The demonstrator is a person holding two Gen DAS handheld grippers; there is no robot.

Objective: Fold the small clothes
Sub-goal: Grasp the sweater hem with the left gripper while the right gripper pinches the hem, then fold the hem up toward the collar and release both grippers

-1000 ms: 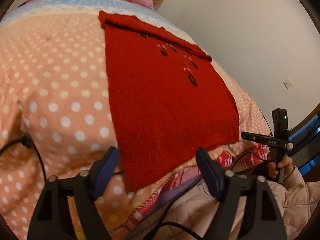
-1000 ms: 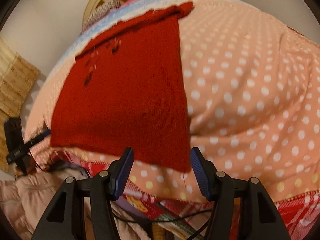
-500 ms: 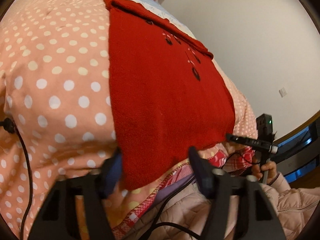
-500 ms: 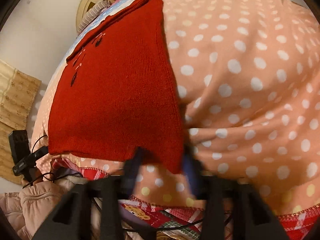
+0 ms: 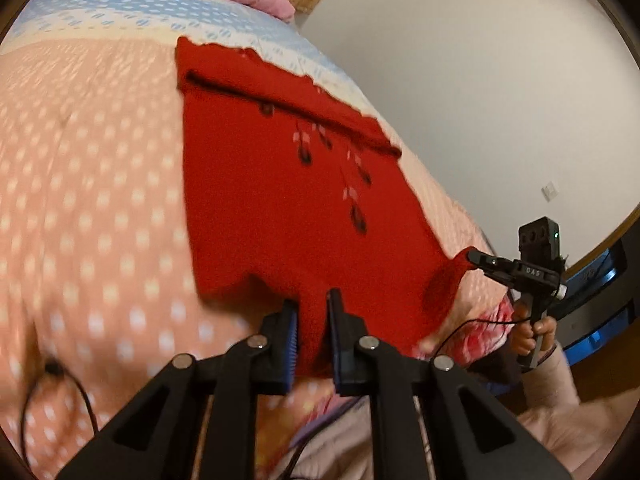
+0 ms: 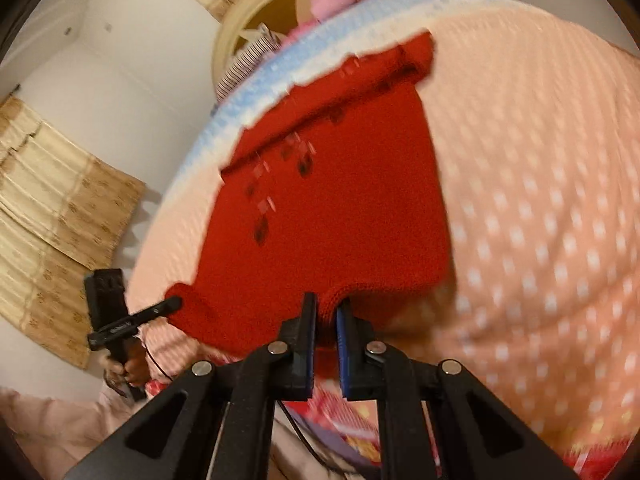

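— Grippers first, then: our left gripper [image 5: 312,322] has its blue pads pinched on the near hem of the red knit garment [image 5: 296,200], and our right gripper [image 6: 326,330] is clamped on the same hem at the other near corner; seen from the left wrist, the right one [image 5: 474,258] bites a gathered tip of red cloth.

— And the biggest thing under it all?

— That would be the polka-dot quilt [image 5: 92,168] on the bed; the garment lies flat on it with its far edge reaching the blue-and-white band [image 5: 132,8]; only the near hem is raised off the quilt.

— So what worries us?

— Drag, we judge; knit on quilt grips, so if we carry the hem forward too low the body may bunch instead of folding; it might also pull the quilt into a ridge.

— And the two corners?

— If one hand leads the other, we expect a skewed crease; the hem already dips between our two holds, so the slack middle could tuck under itself.

— Anything smaller?

— Each hold takes very little cloth; a sharp tug could slip a corner free; the black cable [image 5: 60,384] lying on the quilt by our left gripper might snag as we sweep; both views are blurred, so we cannot judge how deep the pads bite.
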